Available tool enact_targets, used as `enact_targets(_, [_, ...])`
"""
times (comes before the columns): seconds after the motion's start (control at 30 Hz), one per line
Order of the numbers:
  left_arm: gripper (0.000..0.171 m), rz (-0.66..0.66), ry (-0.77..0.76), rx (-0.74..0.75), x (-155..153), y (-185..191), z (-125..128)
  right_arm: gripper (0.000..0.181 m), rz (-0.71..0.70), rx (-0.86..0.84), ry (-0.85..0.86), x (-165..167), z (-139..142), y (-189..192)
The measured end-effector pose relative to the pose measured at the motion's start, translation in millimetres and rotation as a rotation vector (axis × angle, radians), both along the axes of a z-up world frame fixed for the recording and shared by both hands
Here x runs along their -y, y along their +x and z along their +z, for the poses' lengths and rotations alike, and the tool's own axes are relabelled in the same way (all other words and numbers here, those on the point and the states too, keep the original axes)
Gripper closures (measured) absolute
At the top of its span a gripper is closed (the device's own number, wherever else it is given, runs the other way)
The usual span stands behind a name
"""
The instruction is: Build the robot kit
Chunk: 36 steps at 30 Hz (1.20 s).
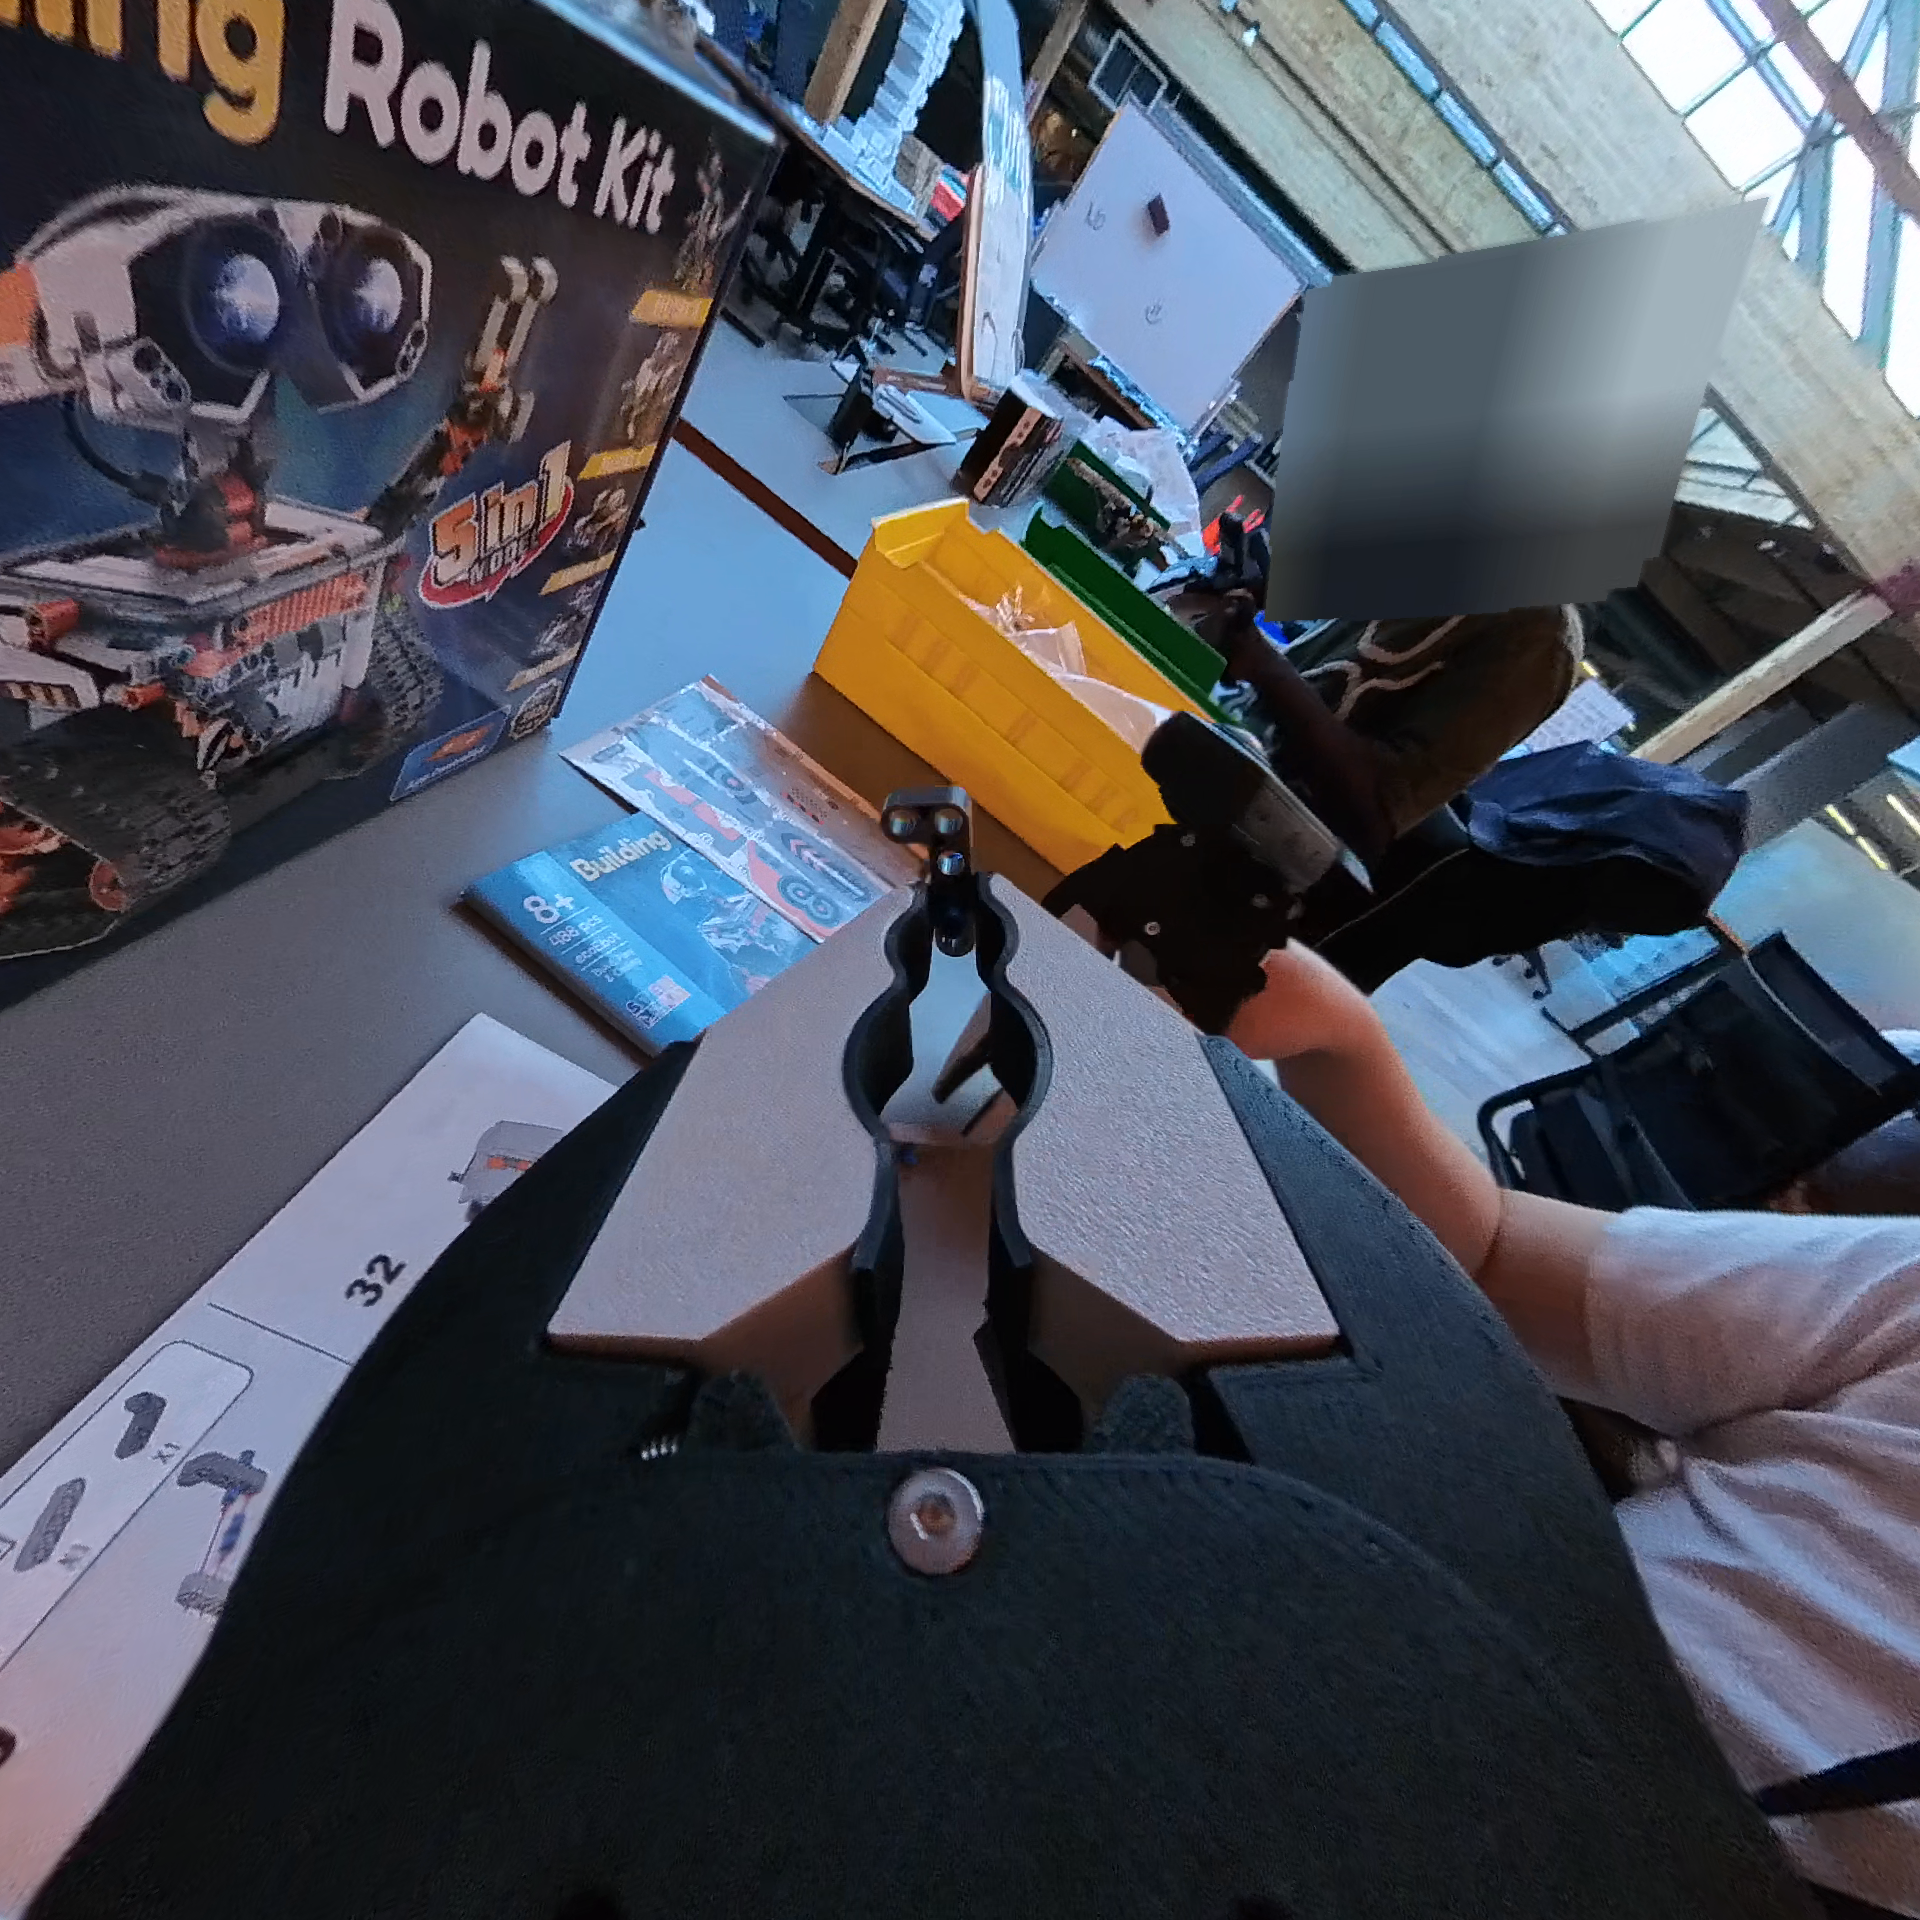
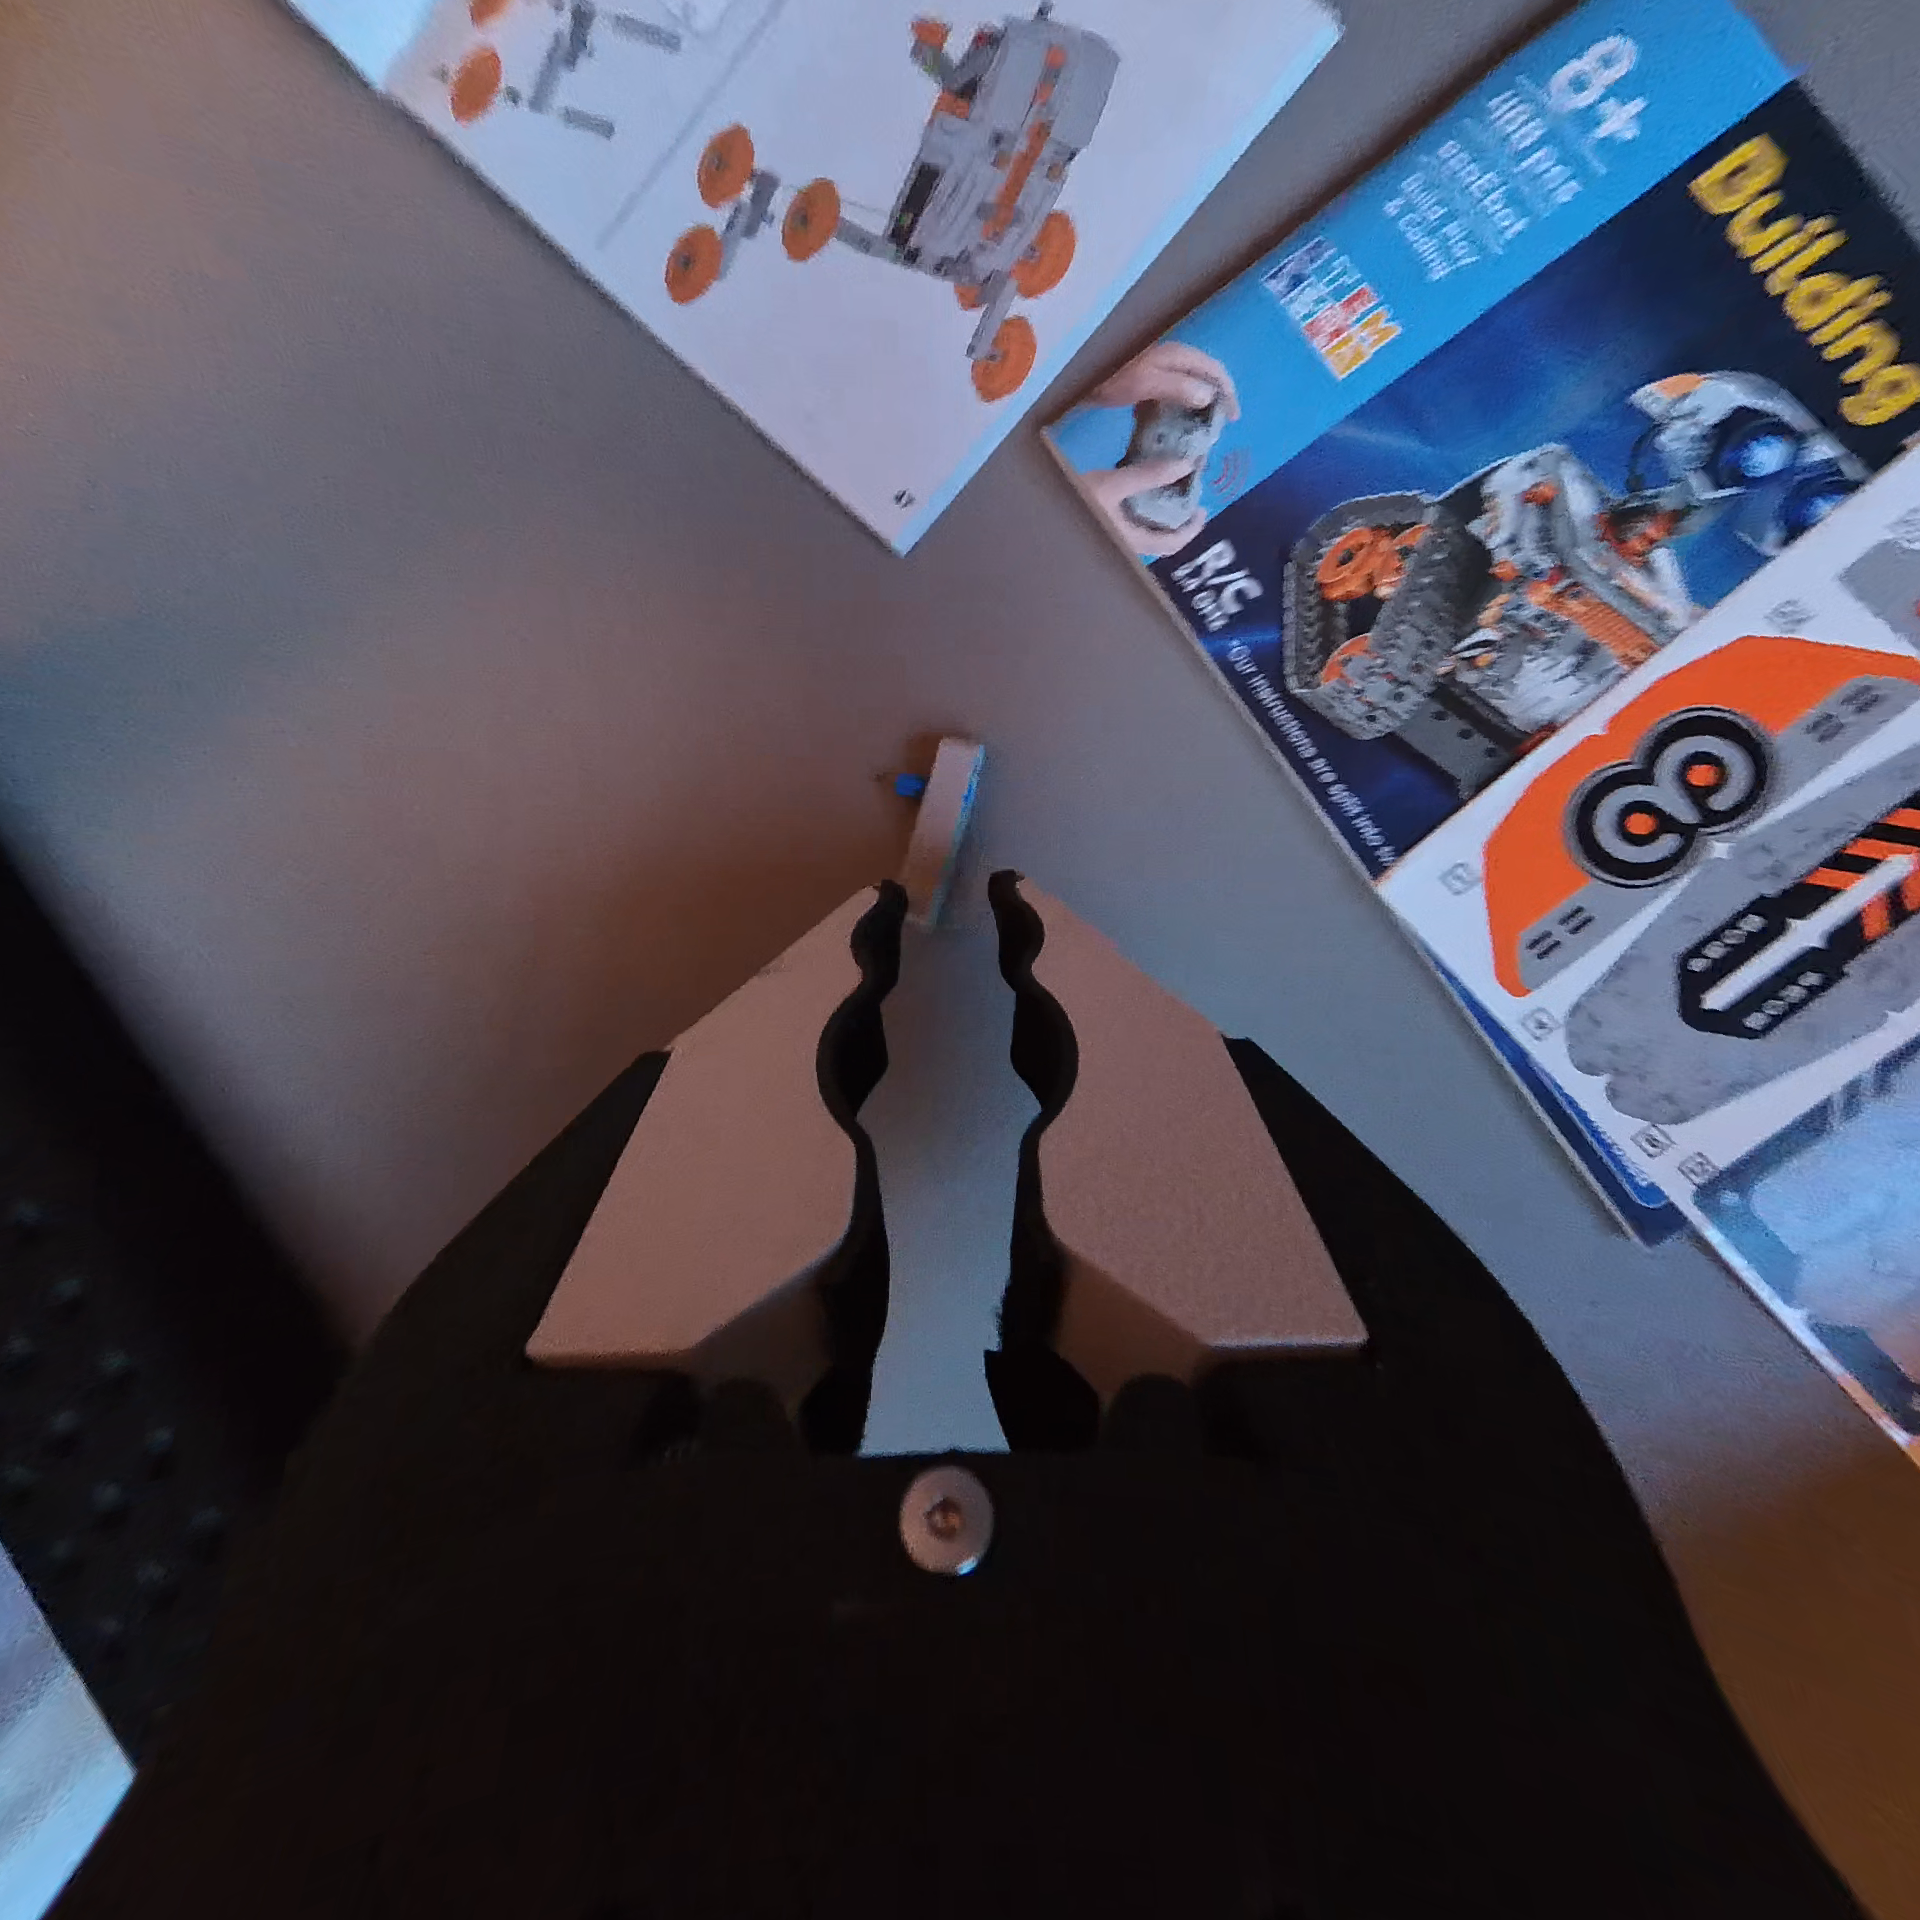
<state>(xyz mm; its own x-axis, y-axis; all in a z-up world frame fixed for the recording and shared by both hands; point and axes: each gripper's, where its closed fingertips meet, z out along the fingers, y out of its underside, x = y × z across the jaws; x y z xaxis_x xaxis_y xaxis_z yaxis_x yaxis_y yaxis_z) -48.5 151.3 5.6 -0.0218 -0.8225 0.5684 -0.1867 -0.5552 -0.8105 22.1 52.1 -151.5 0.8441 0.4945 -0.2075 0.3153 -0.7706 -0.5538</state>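
Where left claw pinches, dark part half-hidden

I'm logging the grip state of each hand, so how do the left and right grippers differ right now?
The left gripper is shut on a small black pin-and-beam part held up in the air; the right gripper is open and holds nothing. The left points across the table toward the yellow bin; the right points down at a small grey piece. Both have black-edged tan fingers.

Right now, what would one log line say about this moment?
left gripper: shut on small black part | right gripper: open, above flat grey piece | grey table: blue booklet, instruction sheet
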Motion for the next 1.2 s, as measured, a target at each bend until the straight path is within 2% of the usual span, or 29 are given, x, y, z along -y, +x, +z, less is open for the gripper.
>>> enact_targets(0.1, [0.167,0.001,0.027,0.015,3,-5,12,0.165,-0.037,-0.057,0.046,-9,7,9])
enact_targets(0.23, [0.167,-0.008,0.063,0.006,9,-5,17,0.163,-0.040,-0.173,-0.004,-9,4,-2])
enact_targets(0.37, [0.167,-0.018,0.067,-0.008,11,-3,14,0.161,-0.004,-0.097,-0.017,-7,-6,-6])
enact_targets(0.4, [0.167,-0.015,0.066,-0.012,10,-3,13,0.171,0.018,-0.095,-0.022,-6,-8,-9])
enact_targets(0.47, [0.167,-0.016,0.062,-0.020,9,-3,10,0.174,0.060,-0.069,-0.006,-5,-7,-12])
enact_targets(0.53, [0.167,-0.022,0.059,-0.013,10,-2,10,0.174,0.085,0.067,0.085,-11,-4,-2])
enact_targets(0.63, [0.167,-0.009,0.059,-0.008,7,-4,10,0.175,0.164,0.414,0.379,-29,15,17])
enact_targets(0.73, [0.167,-0.002,0.052,0.006,5,-7,13,0.175,0.302,0.742,0.619,-32,22,16])
enact_targets(0.83, [0.167,0.003,0.044,0.028,3,-10,17,0.175,0.428,0.974,0.716,-27,13,14])
enact_targets(0.93, [0.167,0.007,0.045,0.038,2,-12,19,0.175,0.477,1.044,0.750,-24,8,10])
enact_targets(1.2, [0.167,0.006,0.033,0.062,2,-14,23,0.173,0.489,1.038,0.704,-18,-2,9])
